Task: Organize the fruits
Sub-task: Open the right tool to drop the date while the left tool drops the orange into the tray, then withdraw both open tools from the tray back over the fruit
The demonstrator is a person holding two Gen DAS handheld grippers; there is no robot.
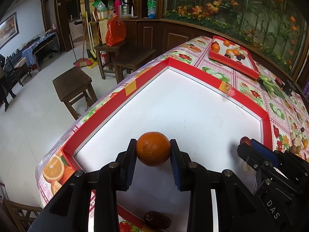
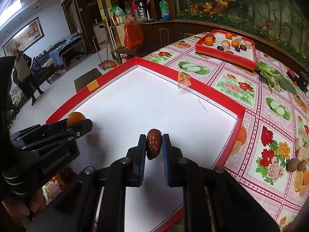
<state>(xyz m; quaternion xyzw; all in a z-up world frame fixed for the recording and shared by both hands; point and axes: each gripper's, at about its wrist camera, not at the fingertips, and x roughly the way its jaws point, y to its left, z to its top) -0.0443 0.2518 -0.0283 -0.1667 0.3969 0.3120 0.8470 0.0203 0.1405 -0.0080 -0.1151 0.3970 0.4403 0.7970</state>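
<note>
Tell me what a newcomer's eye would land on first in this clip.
Most striking is the orange pinched in the left hand-held gripper over the big red-rimmed white tray. Beside it, the right hand-held gripper clamps a wrinkled red date above the same tray. Farther back on the floral tablecloth, a smaller red tray holds mixed fruit.

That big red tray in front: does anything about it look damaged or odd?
Yes. On the far wall of the big red tray, a scrap of clear tape has peeled loose and sticks up. A yellow patch covers a spot on the left wall, and a thin dark scratch marks the white floor.
</note>
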